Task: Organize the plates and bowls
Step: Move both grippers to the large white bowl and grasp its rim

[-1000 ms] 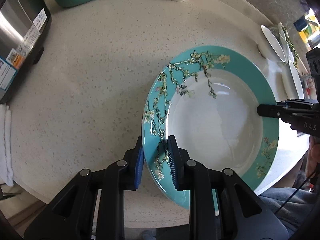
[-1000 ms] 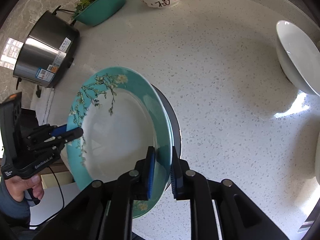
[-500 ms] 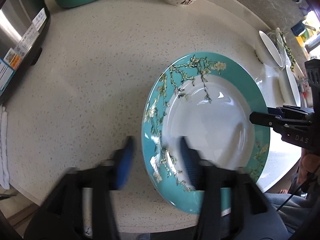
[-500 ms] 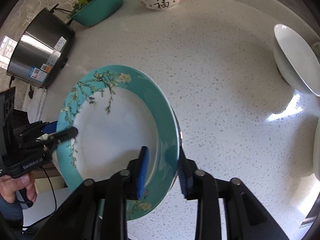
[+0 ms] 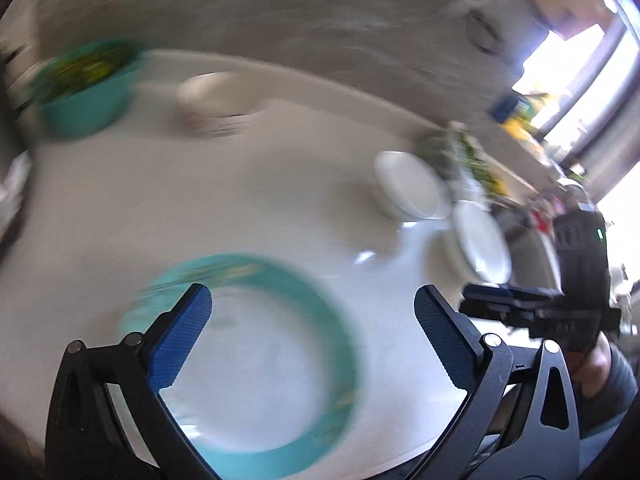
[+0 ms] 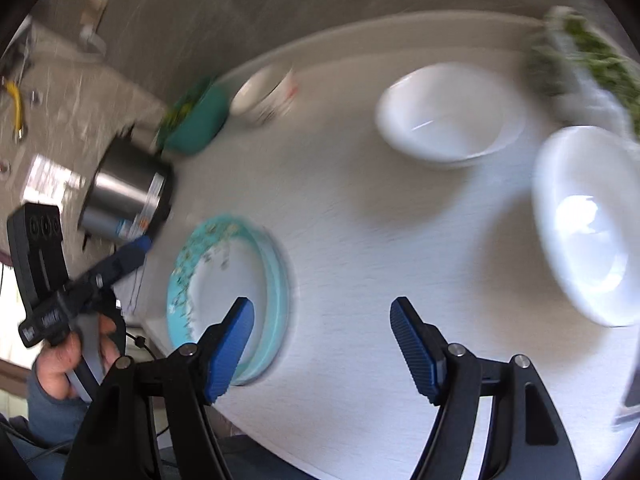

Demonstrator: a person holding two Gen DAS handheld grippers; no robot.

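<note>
While both views are smeared by motion, the teal-rimmed plate (image 5: pixel 256 356) reads clearly: a white well, a broad turquoise rim with a pale blossom-branch pattern, lying flat near the desk's (image 6: pixel 360 240) near edge. The left gripper (image 5: pixel 312 340) has just been opening and its fingers stand wide, holding nothing. The right gripper (image 6: pixel 322 344) has likewise just been opening, nothing between its fingers. Two white bowls (image 6: pixel 448 112) sit well apart from the plate.
</note>
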